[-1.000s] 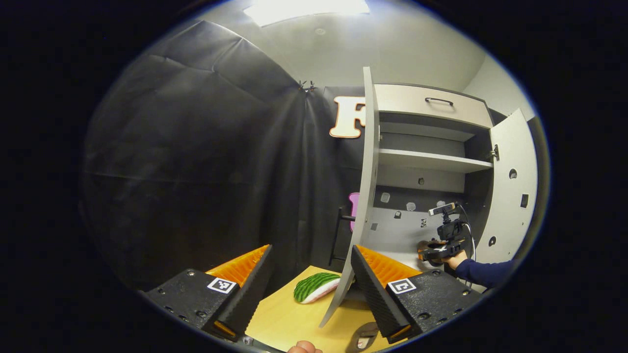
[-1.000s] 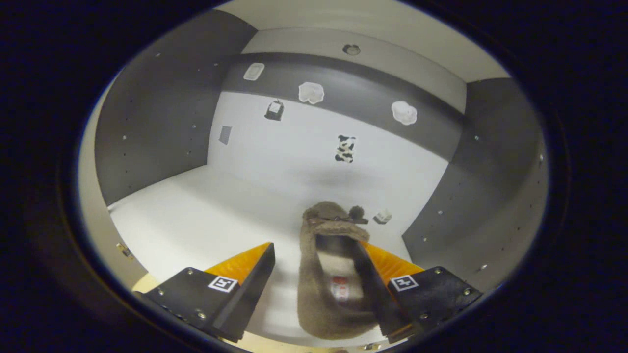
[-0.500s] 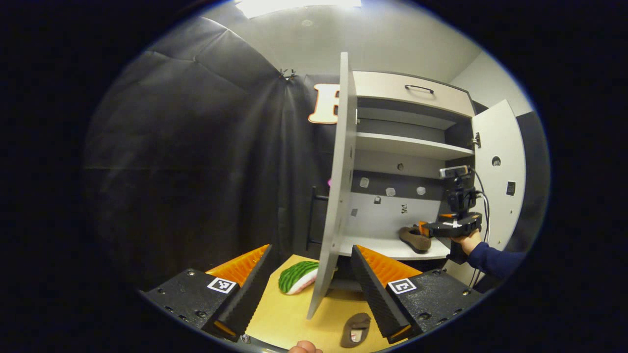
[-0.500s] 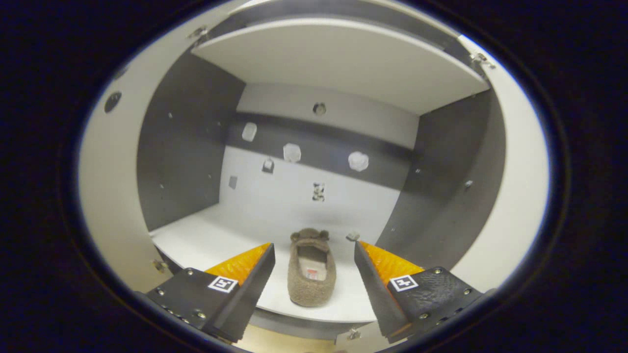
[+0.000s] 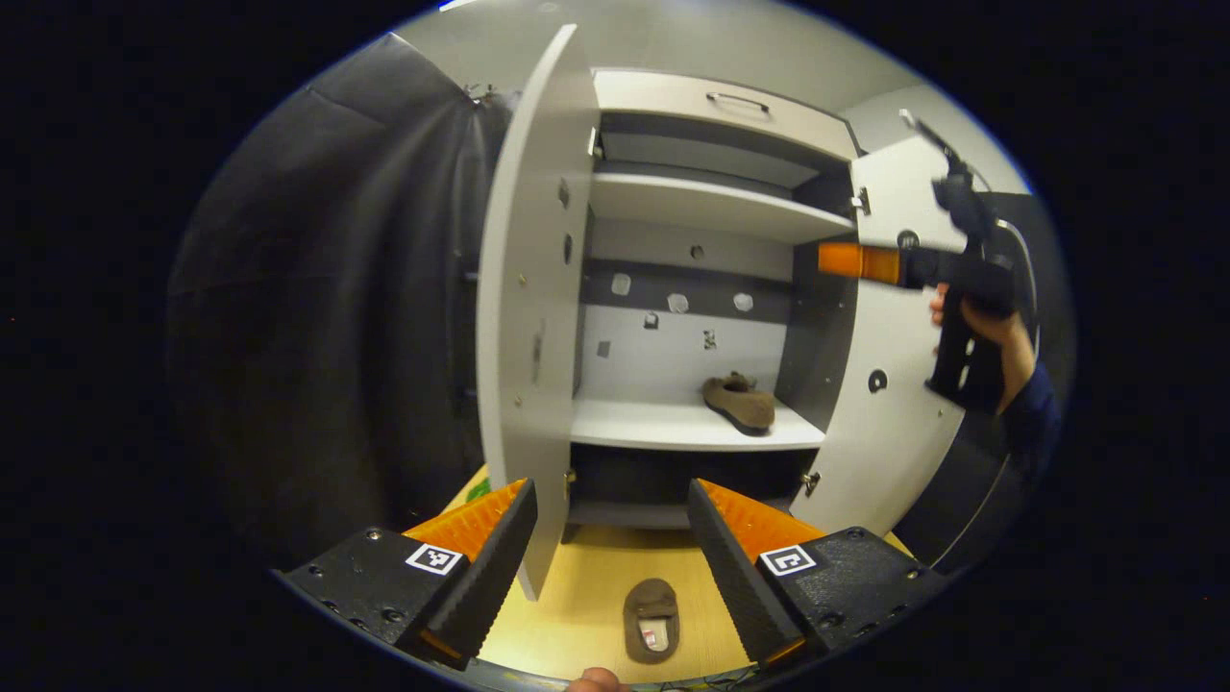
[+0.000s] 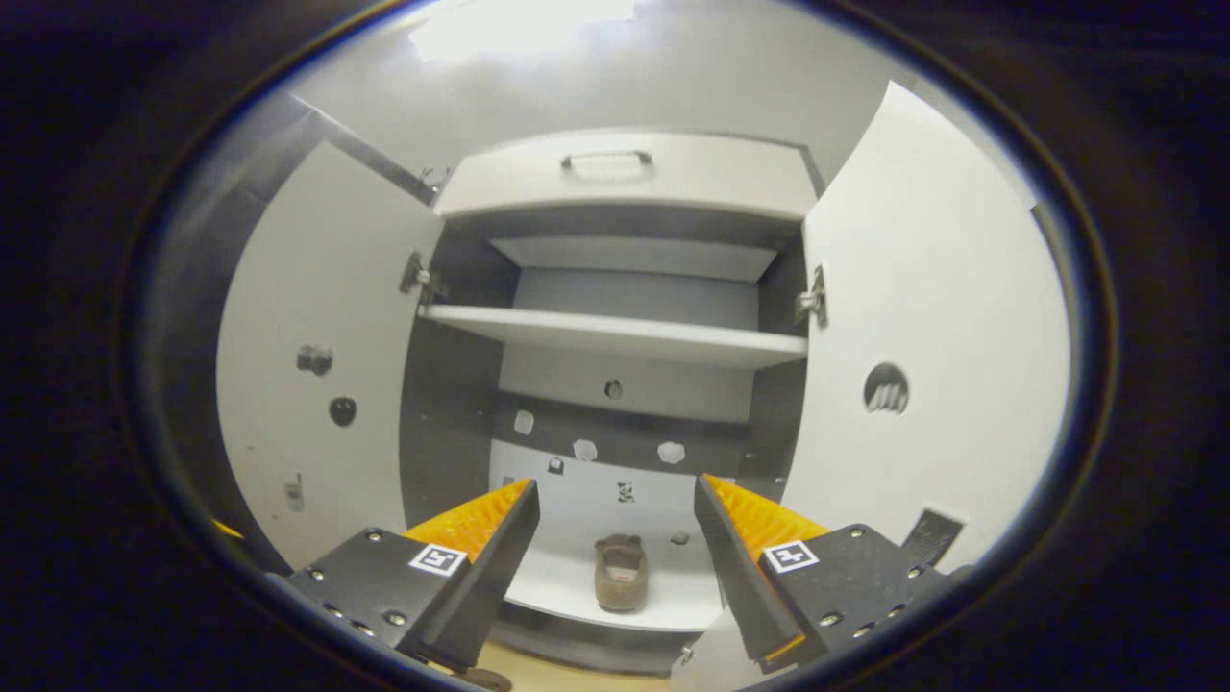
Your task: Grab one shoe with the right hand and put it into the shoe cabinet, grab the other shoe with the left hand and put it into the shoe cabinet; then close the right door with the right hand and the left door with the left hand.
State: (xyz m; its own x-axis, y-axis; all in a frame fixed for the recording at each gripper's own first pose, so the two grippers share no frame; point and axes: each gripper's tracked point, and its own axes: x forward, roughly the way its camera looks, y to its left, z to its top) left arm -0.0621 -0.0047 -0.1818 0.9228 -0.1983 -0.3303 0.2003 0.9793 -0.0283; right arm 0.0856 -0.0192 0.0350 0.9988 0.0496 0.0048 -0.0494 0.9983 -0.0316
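While both doors stand open, readings follow.
Shoe cabinet (image 5: 692, 432): first shoe (image 5: 738, 404) on lower shelf.
Left gripper (image 5: 607, 538): wide open, empty.
Second shoe (image 5: 651, 620): on floor, just below left gripper, long axis along fingers.
Right gripper (image 6: 615, 538): open, empty, farther off.

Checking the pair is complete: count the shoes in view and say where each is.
2. One shoe lies on the cabinet's lower shelf; the other shoe lies on the floor before the cabinet, between the left gripper's fingers.

left gripper view: low, left of cabinet (image 5: 711, 106) | right gripper view: higher, frontal | shared: cabinet interior
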